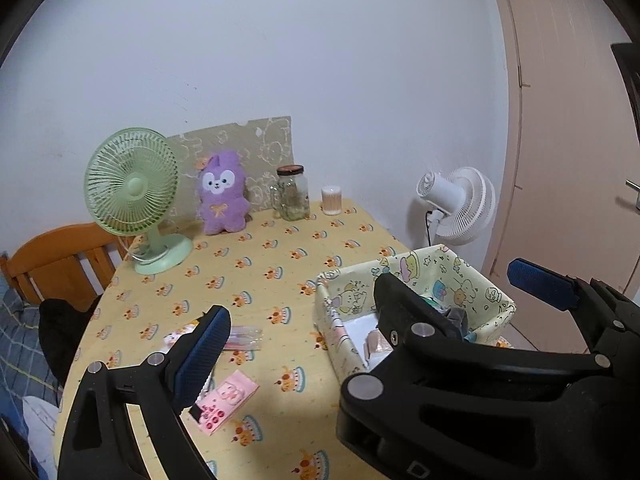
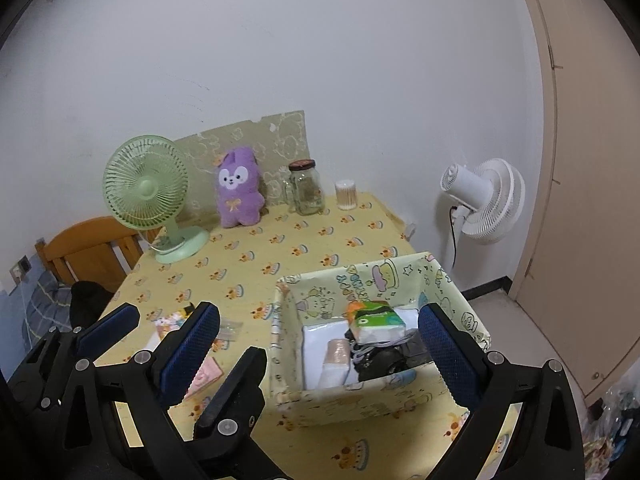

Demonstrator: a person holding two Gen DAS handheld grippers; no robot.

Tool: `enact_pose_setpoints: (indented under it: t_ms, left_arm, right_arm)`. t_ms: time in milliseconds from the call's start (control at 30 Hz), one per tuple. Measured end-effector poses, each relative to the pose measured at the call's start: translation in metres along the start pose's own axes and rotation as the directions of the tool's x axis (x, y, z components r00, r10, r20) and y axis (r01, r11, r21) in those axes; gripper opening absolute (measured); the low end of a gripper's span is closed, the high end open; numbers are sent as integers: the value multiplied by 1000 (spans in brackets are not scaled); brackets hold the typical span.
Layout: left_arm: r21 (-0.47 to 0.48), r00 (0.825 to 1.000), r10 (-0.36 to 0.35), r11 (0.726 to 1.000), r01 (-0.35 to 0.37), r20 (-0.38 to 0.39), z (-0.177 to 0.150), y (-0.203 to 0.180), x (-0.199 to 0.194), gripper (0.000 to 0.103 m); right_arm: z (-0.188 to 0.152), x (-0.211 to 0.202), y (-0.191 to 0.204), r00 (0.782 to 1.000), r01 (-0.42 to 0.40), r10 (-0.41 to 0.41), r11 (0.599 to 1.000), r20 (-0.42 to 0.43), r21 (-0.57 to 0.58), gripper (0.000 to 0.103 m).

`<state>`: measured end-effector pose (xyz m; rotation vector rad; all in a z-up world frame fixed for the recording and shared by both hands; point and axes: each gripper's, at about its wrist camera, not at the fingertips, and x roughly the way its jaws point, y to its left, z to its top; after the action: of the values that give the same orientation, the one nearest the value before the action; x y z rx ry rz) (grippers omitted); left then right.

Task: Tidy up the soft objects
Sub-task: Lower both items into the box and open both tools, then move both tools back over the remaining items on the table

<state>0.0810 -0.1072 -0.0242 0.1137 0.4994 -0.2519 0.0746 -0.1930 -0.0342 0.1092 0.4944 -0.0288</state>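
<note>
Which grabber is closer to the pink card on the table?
Left. The left gripper hangs right above the pink card; the right gripper sits farther right, over the fabric storage box.

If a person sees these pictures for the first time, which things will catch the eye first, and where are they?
The purple plush rabbit stands out at the back of the yellow cake-print tablecloth, between the green desk fan on its left and a glass jar on its right. Nearer, at the table's right, a cartoon-print fabric box holds a tissue pack and other items. Both hand-held grippers are open and hold nothing.
</note>
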Motion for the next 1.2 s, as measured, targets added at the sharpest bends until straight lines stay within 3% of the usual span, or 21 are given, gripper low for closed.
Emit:
enact_pose_setpoints:
  t_ms: [633,900,1200]
  left_arm:
    - [-38,1000,24,999,-24,2,-31,50,-13,99]
    - [-65,998,56,996,-58,-33,-56,75,-2,99]
    - [-81,991,108,990,-114,-78,-83,96,16,99]
  right_arm:
    - [-24,-4,55,1000,17,-16,999,4,-47,103]
    - [-46,15,77,999,-36,36,997,3,-65,103]
    - [-72,52,100,990,-120,115,991,-83,-65,103]
